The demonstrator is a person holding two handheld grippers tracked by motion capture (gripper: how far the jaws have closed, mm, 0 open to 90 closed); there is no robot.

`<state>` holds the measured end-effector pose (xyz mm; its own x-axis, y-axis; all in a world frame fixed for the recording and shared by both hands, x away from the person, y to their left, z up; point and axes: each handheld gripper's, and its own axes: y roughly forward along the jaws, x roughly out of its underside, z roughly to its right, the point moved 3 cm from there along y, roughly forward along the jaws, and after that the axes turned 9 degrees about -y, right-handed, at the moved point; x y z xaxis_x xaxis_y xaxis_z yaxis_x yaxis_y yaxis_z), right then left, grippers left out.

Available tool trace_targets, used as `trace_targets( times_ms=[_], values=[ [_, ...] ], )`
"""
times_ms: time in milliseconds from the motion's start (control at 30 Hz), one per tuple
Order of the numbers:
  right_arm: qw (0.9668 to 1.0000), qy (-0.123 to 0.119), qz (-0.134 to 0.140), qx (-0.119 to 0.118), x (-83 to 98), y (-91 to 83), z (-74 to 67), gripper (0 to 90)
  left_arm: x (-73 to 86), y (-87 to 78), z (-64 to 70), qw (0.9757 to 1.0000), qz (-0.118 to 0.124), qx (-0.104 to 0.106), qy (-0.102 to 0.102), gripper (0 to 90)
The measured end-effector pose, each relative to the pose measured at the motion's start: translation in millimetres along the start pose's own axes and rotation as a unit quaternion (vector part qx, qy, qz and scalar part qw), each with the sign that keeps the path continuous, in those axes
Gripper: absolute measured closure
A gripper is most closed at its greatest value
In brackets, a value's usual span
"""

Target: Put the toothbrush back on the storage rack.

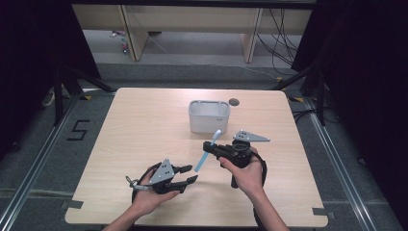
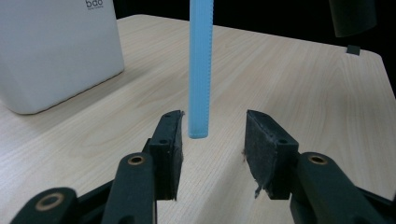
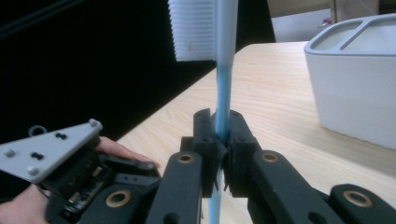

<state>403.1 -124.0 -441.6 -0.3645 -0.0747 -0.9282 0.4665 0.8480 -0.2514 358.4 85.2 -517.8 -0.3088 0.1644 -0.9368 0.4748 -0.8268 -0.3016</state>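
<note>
A toothbrush [image 1: 204, 156] with a light blue handle and white bristles [image 3: 194, 28] hangs tilted above the table. My right gripper [image 1: 209, 146] is shut on its handle [image 3: 223, 88], with the brush head pointing away from the person's hand. In the left gripper view the free end of the handle [image 2: 200, 70] sits between the jaws without touching either pad. My left gripper [image 2: 212, 135] is open, low at the front left of the table [image 1: 191, 173].
A white two-compartment container [image 1: 209, 115] stands at the middle back of the wooden table [image 1: 144, 125], close behind the brush [image 3: 355, 88]. A small dark round hole [image 1: 234, 102] lies just behind it. Dark curtains flank the table.
</note>
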Motion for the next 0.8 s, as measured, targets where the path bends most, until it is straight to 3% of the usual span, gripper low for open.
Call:
trace_targets(
  times_ms=[133,333,400,533,567,633,700,800],
  values=[
    [0.9995,-0.020,-0.017,0.019,0.2,-1.8,-0.2,85.4,-0.6,-2.7,-0.3,1.0000,0.006,0.003,0.000,55.1],
    [0.9981,-0.039,-0.032,0.037,1.1,-4.4,0.9,85.4,-0.2,-11.7,-3.4,0.9999,0.005,-0.011,-0.001,53.7],
    [0.9968,-0.056,-0.030,0.049,0.8,-5.5,2.4,85.4,0.3,-15.4,-5.6,0.9998,0.005,-0.017,-0.002,53.1],
    [0.9966,-0.056,-0.033,0.050,-0.2,-8.1,2.5,85.4,1.1,-20.0,-9.4,0.9996,0.014,-0.022,-0.010,51.7],
    [0.9969,-0.045,-0.035,0.054,-0.3,-9.3,1.5,85.4,1.3,-22.5,-10.7,0.9995,0.011,-0.028,-0.012,51.5],
    [0.9963,-0.062,-0.031,0.052,-1.6,-9.9,3.7,85.4,2.0,-24.4,-13.1,0.9993,0.018,-0.029,-0.016,50.6],
    [0.9965,-0.054,-0.033,0.054,-2.9,-11.8,2.4,85.4,2.7,-27.6,-15.0,0.9990,0.015,-0.037,-0.018,50.0],
    [0.9958,-0.063,-0.031,0.059,-4.2,-13.3,3.5,85.4,4.1,-31.3,-18.4,0.9986,0.020,-0.043,-0.024,49.4]
  ],
)
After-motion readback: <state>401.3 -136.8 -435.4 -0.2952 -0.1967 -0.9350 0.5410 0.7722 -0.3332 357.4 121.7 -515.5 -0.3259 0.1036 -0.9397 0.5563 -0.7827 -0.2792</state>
